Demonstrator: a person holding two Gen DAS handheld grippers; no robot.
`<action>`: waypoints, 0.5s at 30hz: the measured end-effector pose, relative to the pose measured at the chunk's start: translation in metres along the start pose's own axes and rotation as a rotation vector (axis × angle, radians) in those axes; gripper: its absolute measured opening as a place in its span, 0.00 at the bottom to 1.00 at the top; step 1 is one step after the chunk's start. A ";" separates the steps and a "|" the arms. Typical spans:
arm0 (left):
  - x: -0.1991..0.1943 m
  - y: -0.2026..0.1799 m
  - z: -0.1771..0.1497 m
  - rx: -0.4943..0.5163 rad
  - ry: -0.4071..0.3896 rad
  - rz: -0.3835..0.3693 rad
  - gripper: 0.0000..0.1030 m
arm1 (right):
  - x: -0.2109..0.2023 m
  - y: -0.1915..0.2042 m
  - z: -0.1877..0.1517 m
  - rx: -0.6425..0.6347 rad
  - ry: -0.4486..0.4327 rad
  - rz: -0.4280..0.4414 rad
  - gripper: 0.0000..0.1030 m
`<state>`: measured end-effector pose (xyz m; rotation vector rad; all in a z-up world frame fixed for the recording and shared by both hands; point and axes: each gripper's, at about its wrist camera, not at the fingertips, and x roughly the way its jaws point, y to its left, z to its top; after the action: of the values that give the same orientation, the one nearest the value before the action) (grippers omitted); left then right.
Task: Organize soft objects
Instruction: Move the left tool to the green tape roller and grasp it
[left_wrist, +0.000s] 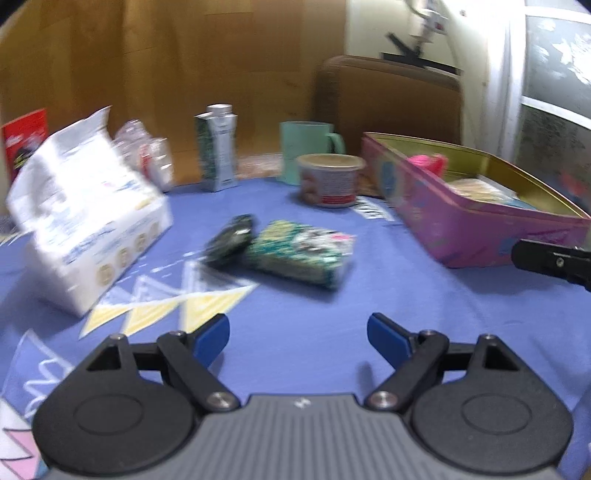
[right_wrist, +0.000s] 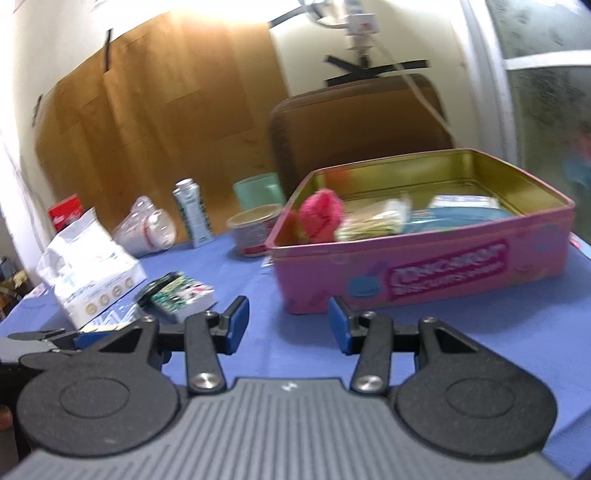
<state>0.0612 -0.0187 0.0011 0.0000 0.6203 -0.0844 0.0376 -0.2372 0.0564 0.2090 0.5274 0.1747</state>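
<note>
A green patterned soft pack lies mid-table on the blue cloth, with a dark rolled bundle against its left side. Both show small in the right wrist view, the pack and the bundle. My left gripper hovers open short of them, nothing between its blue pads. A pink tin with a gold inside holds a pink fluffy thing, a pale packet and blue items. My right gripper stands open just before the tin's front wall, empty.
A big white bag stands at the left. Along the back are a crumpled clear wrapper, a carton, a green mug and a round tub. A brown chair back rises behind the table.
</note>
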 end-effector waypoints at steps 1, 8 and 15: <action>-0.001 0.008 -0.001 -0.015 -0.002 0.011 0.82 | 0.003 0.005 0.000 -0.014 0.006 0.012 0.49; -0.014 0.079 -0.005 -0.149 -0.081 0.201 0.82 | 0.041 0.052 0.007 -0.124 0.071 0.138 0.49; -0.031 0.116 -0.014 -0.285 -0.194 0.227 0.82 | 0.122 0.115 0.034 -0.263 0.163 0.225 0.57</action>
<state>0.0373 0.1001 0.0046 -0.2108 0.4307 0.2222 0.1463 -0.1048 0.0544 -0.0042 0.6366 0.4804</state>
